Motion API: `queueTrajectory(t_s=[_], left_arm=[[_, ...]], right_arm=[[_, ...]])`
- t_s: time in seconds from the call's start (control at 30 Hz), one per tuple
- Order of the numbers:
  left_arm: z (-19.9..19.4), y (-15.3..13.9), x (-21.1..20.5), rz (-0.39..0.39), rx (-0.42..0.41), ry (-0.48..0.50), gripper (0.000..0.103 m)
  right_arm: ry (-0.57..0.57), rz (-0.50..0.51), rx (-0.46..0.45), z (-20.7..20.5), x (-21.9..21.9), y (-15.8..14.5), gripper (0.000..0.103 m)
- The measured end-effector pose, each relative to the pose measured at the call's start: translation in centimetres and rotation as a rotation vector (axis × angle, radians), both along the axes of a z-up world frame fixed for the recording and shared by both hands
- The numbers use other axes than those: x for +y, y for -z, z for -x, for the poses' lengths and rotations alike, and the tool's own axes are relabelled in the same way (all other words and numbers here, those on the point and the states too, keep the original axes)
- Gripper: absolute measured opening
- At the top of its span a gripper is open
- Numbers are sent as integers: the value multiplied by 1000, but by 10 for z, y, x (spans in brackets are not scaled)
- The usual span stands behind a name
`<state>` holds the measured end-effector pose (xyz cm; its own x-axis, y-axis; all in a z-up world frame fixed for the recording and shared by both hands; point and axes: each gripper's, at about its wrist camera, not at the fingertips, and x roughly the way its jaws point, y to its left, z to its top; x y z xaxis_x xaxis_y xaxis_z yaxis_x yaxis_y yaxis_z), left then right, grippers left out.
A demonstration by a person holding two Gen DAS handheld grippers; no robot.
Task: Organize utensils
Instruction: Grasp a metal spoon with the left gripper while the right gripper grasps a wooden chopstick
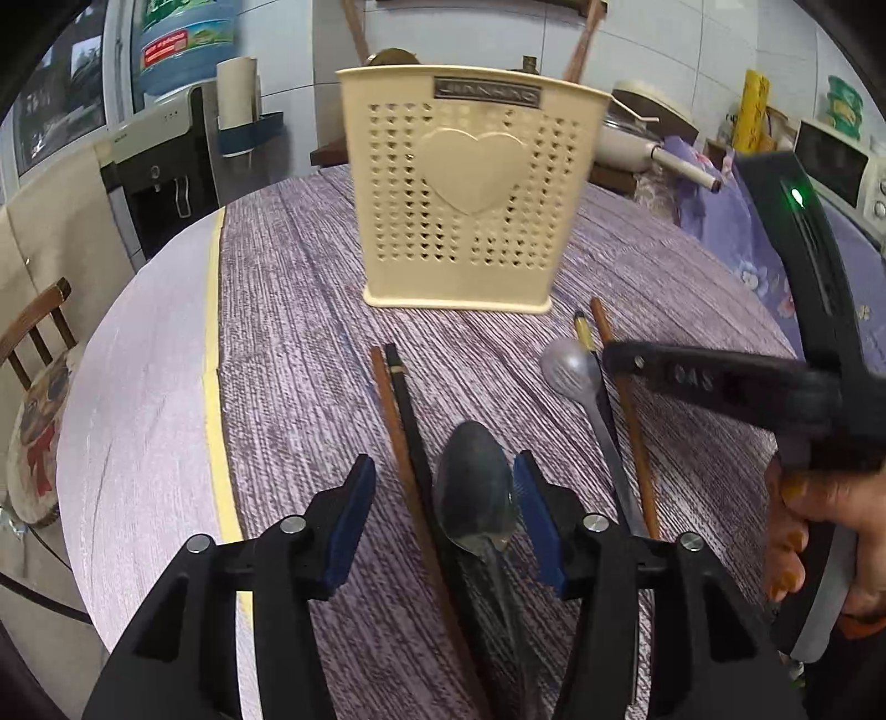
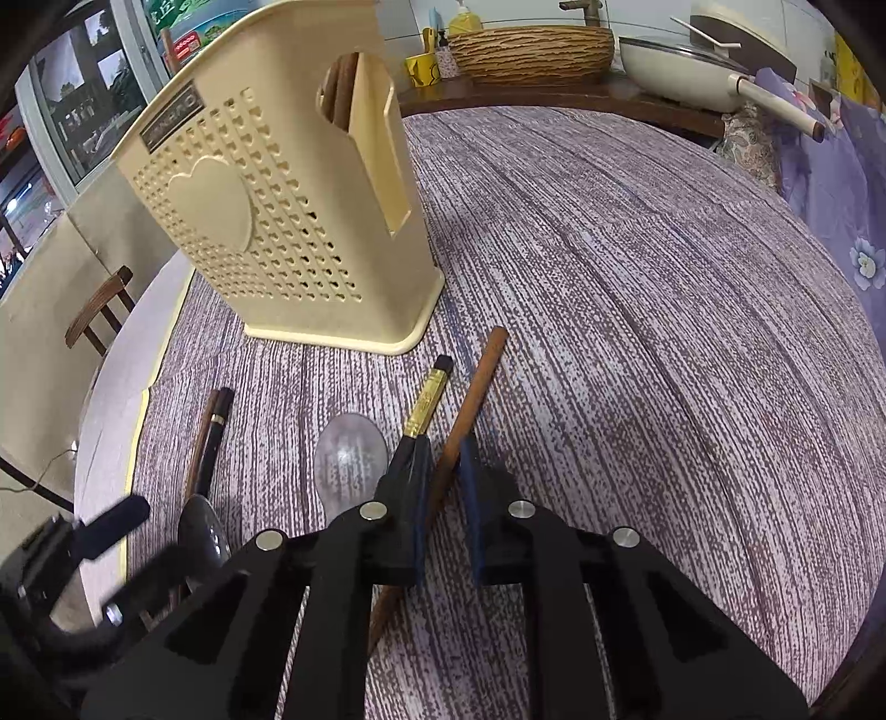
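A cream perforated utensil holder (image 1: 470,194) with a heart stands upright on the purple mat; it also shows in the right wrist view (image 2: 288,221), with a brown stick in its side slot. My left gripper (image 1: 443,498) is open, its pads on either side of a dark metal spoon (image 1: 476,498) and a brown and black chopstick pair (image 1: 407,443) on the mat. My right gripper (image 2: 443,498) has its jaws close around a brown chopstick (image 2: 470,399), and I cannot tell if they grip it. A black-and-gold chopstick (image 2: 429,396) and a silver spoon (image 2: 349,454) lie left of it.
The round table (image 1: 138,360) has a yellow-edged mat. A white pan (image 2: 681,66), a woven basket (image 2: 531,50) and purple floral cloth (image 2: 841,183) sit behind. A wooden chair (image 1: 39,332) and a water dispenser (image 1: 160,166) stand to the left.
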<state>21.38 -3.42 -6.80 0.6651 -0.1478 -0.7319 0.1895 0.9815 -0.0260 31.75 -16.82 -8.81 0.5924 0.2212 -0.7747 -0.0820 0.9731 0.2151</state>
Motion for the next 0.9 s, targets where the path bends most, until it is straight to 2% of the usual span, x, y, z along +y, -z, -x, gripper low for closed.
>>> queueTrajectory(t_s=[0.07, 0.13, 0.27, 0.47, 0.67, 0.9], left_arm=[[1, 1, -7, -35, -4, -4, 61], [0, 4, -13, -72, -2, -14, 61], [-1, 10, -23, -97, 16, -20, 60], [-2, 14, -40, -176, 7, -36, 52], [-4, 13, -45, -231, -5, -56, 37], [-3, 13, -53, -248, -13, -38, 37]], right_arm=[[0, 9, -8, 0, 2, 0, 12], [-1, 12, -15, 2, 2, 1, 12], [-3, -3, -12, 1, 0, 1, 12], [-4, -5, -17, 2, -1, 2, 12], [0, 4, -14, 1, 1, 1, 12], [13, 17, -7, -2, 4, 1, 12]])
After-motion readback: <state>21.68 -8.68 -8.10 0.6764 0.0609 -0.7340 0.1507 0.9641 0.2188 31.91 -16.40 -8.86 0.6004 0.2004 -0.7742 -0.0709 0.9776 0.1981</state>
